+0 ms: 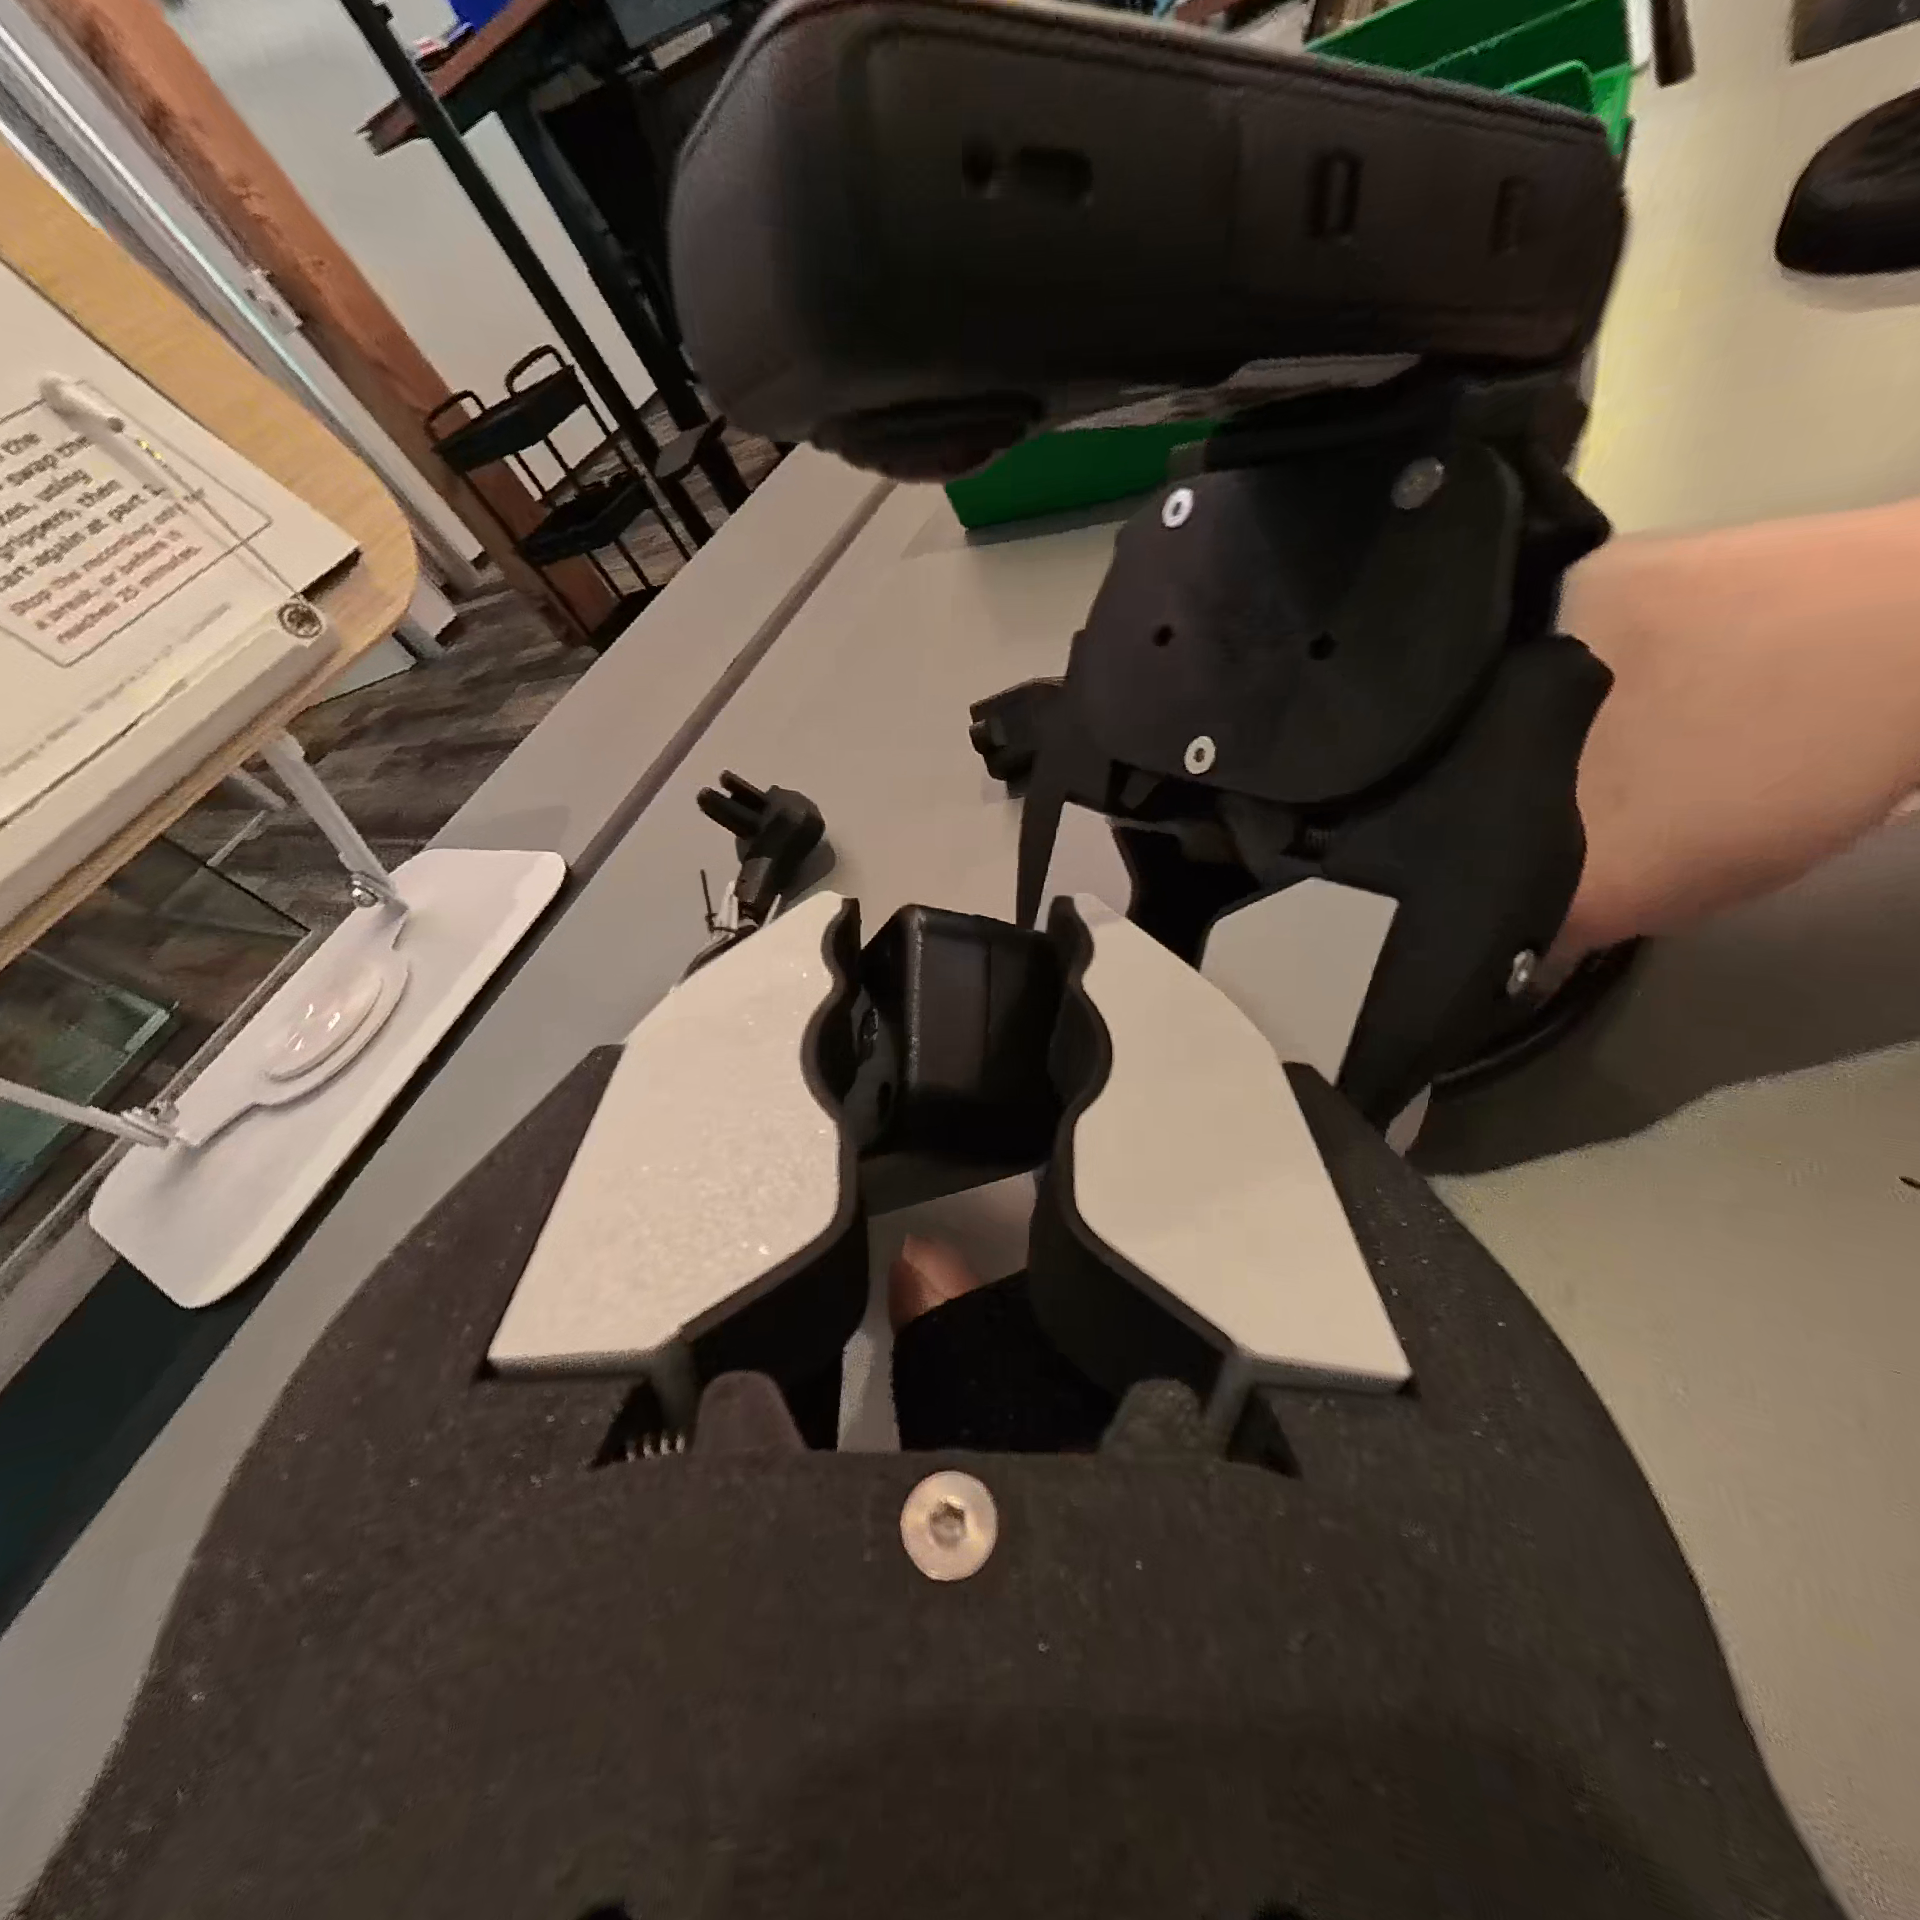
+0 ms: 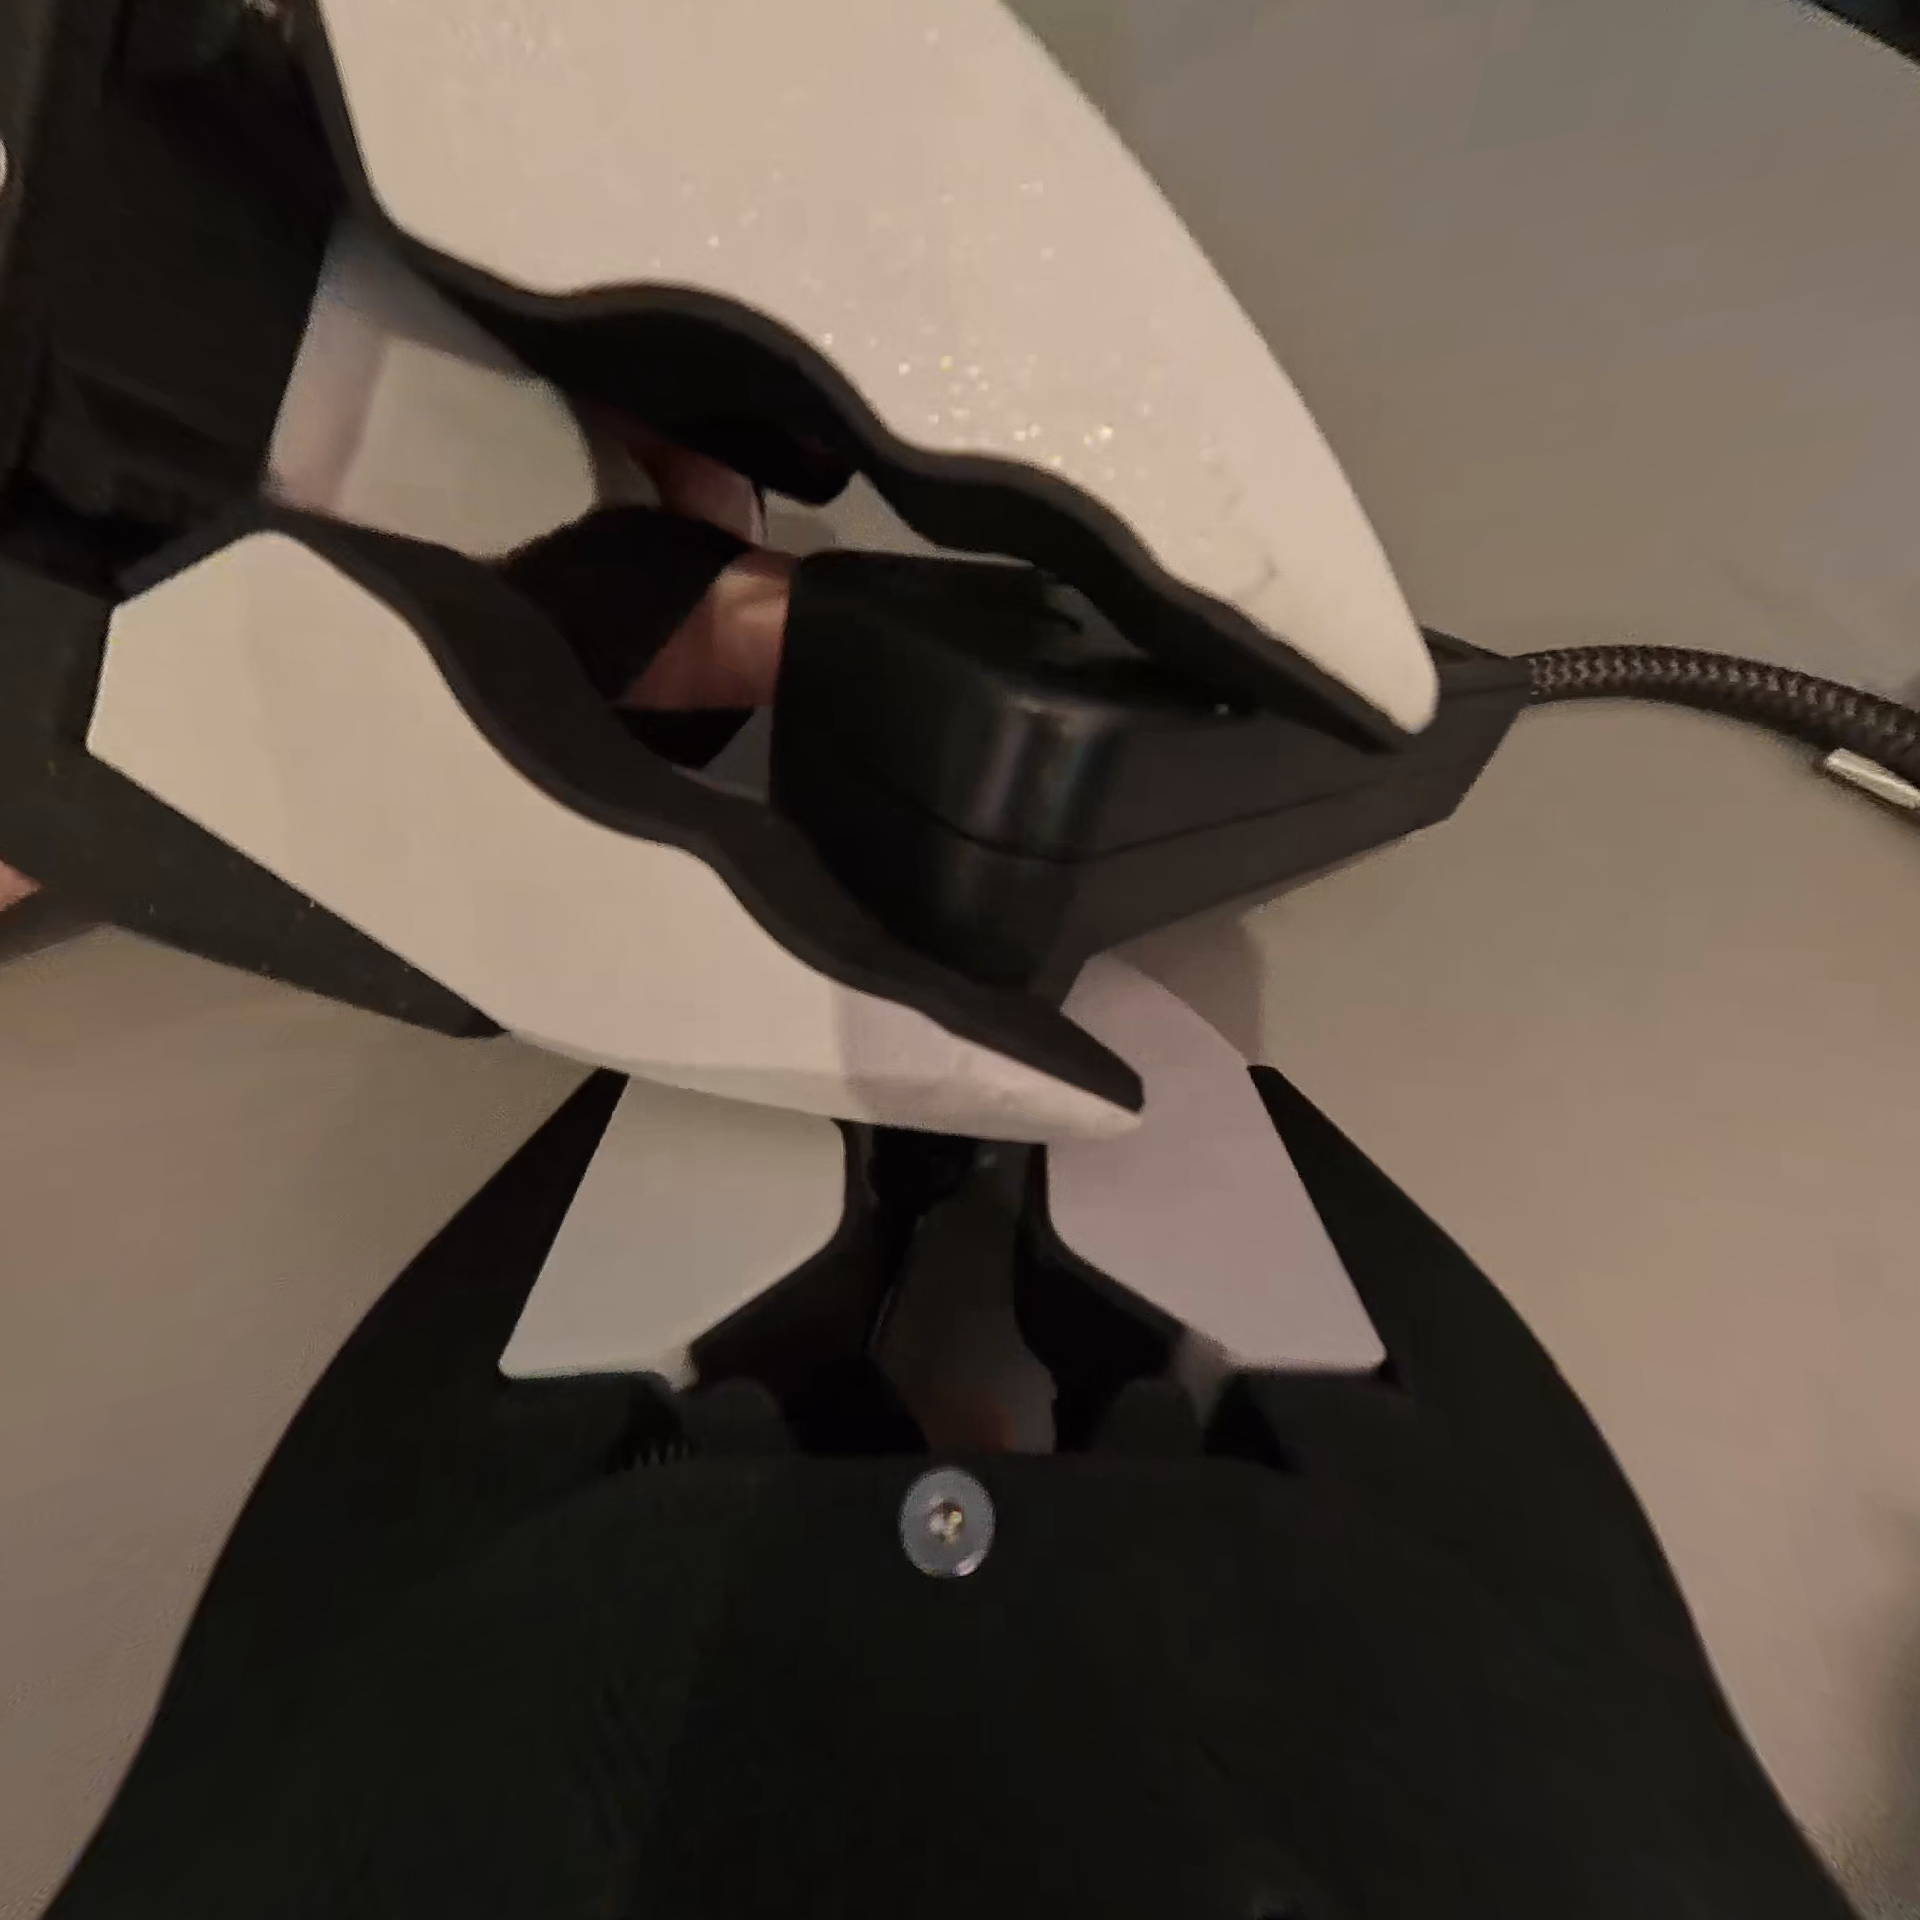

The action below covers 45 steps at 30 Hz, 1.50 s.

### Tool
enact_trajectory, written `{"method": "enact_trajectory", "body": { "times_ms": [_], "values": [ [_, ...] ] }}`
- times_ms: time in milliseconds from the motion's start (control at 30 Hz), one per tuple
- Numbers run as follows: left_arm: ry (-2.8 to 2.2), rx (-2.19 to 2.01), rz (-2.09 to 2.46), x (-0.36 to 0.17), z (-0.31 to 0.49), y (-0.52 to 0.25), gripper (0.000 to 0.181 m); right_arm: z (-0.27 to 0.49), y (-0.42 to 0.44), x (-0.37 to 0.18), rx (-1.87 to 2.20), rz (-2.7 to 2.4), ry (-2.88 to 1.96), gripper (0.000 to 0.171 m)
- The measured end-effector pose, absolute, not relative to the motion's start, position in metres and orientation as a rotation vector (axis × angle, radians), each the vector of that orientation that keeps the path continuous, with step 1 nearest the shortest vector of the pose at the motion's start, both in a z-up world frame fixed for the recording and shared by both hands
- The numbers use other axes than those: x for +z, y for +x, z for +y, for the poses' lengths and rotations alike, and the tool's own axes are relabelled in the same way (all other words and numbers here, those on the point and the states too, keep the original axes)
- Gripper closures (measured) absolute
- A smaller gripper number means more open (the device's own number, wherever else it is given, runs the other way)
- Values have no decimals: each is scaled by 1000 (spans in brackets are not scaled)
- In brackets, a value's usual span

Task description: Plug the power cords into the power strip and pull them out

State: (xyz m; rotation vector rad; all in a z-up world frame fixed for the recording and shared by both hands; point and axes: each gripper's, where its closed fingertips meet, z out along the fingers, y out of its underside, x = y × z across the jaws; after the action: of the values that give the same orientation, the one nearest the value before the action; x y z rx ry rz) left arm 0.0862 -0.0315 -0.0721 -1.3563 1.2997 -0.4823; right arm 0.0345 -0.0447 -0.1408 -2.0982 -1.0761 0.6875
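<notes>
On the grey table (image 1: 727, 665), left gripper (image 1: 956, 935) is clamped on the black power strip (image 1: 961, 1029); its braided cable (image 2: 1704, 686) trails off. Right gripper (image 2: 1049, 1132) sits just beside it, tips hidden, jaw state unclear. Loose plug (image 1: 764, 831) lies beyond.

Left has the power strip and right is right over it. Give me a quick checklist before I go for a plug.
1. Left gripper shut on the black power strip: ok.
2. Right gripper open, nothing seen between its fingers: ok.
3. Loose plug lying free on the table beyond the left gripper: ok.
4. Sockets in sight: cannot tell, the fingers hide the strip's faces.
5. Room between the grippers: not ok, they crowd together, and the left one blocks the right wrist view of its own fingertips.
6. Braided cord running off sideways, away from both grippers: ok.
</notes>
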Motion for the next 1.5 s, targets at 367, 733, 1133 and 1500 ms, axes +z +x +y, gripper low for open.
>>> {"method": "enact_trajectory", "body": {
  "times_ms": [367,733,1133,1500],
  "values": [
    [-1267,-518,1350,-65,-43,84,146,-68,24,-131,1029,-1168,-1946,146],
    [-1408,-943,1124,-60,-39,81,140,-61,25,-129,756,-1246,-1824,152],
    [-1438,-1252,995,-54,-41,79,131,-61,29,-123,532,-1313,-1681,150],
    [-1447,-1488,848,-46,-37,74,129,-63,27,-112,471,-1305,-1611,154]
  ]
}}
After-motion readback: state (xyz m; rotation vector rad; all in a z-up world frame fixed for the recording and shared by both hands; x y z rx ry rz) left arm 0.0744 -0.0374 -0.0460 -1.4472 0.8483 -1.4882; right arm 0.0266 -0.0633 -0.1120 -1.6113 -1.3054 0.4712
